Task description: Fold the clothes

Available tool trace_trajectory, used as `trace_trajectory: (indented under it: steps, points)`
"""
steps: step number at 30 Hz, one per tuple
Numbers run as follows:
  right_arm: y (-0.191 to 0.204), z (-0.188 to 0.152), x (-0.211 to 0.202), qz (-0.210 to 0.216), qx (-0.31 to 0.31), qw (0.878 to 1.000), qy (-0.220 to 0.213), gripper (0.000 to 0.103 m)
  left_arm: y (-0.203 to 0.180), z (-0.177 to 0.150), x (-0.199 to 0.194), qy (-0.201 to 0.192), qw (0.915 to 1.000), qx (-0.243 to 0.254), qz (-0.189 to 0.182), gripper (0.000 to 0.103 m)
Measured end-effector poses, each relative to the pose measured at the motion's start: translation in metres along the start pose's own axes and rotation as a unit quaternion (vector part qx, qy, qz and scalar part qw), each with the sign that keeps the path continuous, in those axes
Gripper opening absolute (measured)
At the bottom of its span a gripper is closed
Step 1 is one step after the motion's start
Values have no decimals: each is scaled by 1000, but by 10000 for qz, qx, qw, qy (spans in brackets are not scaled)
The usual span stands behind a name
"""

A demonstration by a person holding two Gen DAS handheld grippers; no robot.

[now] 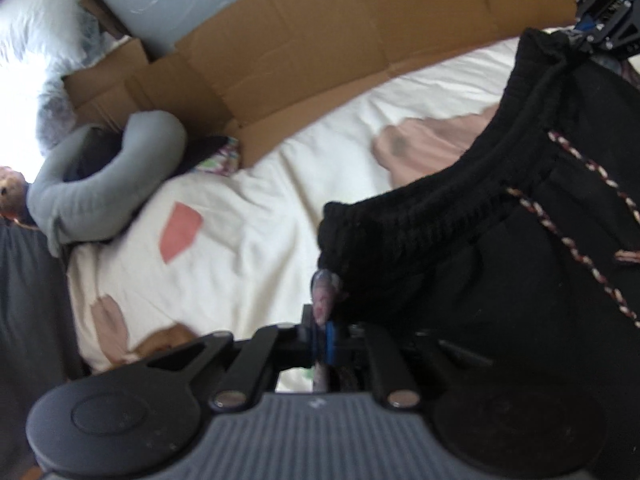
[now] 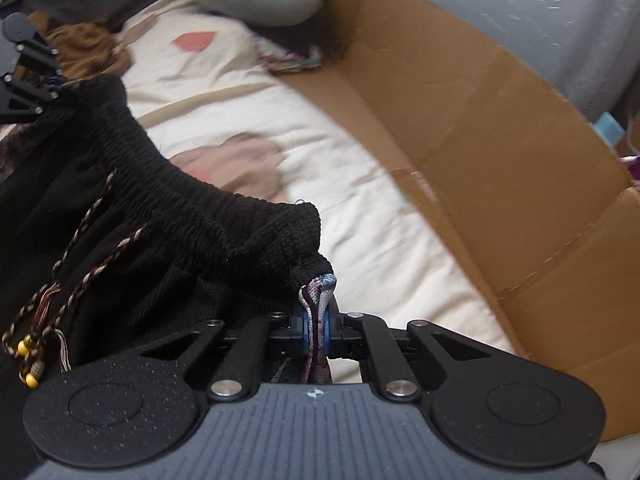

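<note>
A black garment (image 1: 500,240) with a ribbed elastic waistband and a braided drawstring (image 1: 580,240) hangs stretched between my two grippers above the bed. My left gripper (image 1: 322,336) is shut on one corner of the waistband, where a patterned strip of fabric shows between the blue pads. The right gripper (image 2: 316,330) is shut on the other corner of the black garment (image 2: 140,200), gripping the same kind of patterned strip. Its drawstring (image 2: 80,248) ends in beads and tassels. Each gripper shows in the other's view, the right gripper (image 1: 600,20) at top right and the left gripper (image 2: 28,68) at far left.
The cream bedsheet (image 1: 260,220) with pink and red patches lies below. A flattened cardboard box (image 1: 320,48) runs along the bed's far side. A grey U-shaped pillow (image 1: 100,184) lies near it, with a small patterned cloth (image 2: 288,56) and a brown cloth (image 2: 88,52).
</note>
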State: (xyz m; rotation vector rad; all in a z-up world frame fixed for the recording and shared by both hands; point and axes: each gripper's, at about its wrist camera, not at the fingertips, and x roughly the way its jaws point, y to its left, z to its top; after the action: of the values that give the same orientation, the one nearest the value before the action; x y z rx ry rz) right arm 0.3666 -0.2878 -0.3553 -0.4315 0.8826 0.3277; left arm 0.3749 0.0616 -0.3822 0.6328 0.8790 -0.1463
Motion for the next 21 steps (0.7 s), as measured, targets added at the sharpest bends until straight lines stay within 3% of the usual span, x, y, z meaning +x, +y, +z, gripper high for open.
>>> trace_trajectory:
  steps: [21]
  points:
    - [-38, 77, 51, -808, 283, 9962, 132, 4, 45, 62, 56, 129, 9972, -84, 730, 4]
